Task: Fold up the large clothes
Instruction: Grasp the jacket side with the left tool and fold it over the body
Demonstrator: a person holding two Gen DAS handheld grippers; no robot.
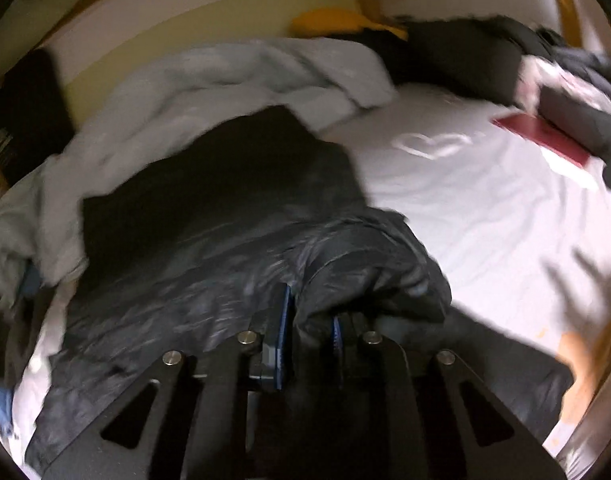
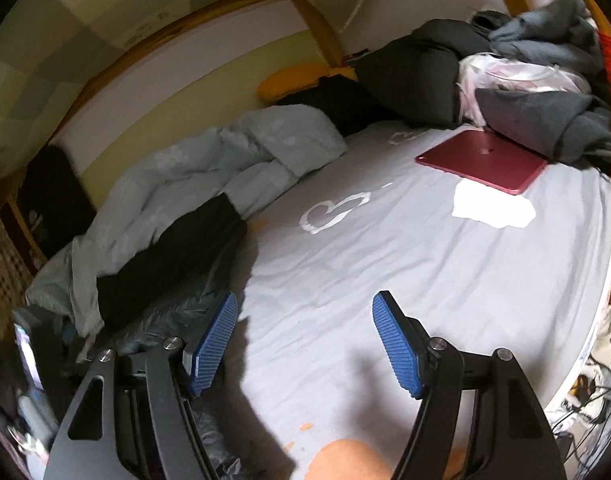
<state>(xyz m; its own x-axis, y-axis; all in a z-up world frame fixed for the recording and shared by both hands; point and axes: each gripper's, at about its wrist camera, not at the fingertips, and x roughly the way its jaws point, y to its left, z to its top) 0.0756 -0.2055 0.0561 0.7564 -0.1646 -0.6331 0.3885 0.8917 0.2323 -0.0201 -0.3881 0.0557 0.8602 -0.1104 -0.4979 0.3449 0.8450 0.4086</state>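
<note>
At the near edge of the left wrist view, the left gripper (image 1: pixel 311 320) is seen with its blue pads nearly together, and a bunched fold of a dark shiny jacket (image 1: pixel 209 248) is pinched between them. The jacket is spread from that grip toward nine and ten o'clock over the grey bedsheet (image 1: pixel 485 208) (the frame is blurred, so its edges are hard to follow). In the right wrist view, the right gripper (image 2: pixel 305 344) is held wide open above the bare sheet, with nothing between its ribbed blue pads; the same jacket (image 2: pixel 173 264) is seen at nine o'clock of it, just beside the left-hand pad. A patch of bare skin is glimpsed at six o'clock of that view, though which part of the person it is cannot be told.

Beyond the jacket, at eleven o'clock, a rumpled pale grey quilt (image 2: pixel 209 168) is heaped along the wall side of the bed. Farther on, at one o'clock, a red tablet (image 2: pixel 481 162) is laid flat on the sheet, touching a pile of dark clothes (image 2: pixel 525 92) at the head of the bed.
</note>
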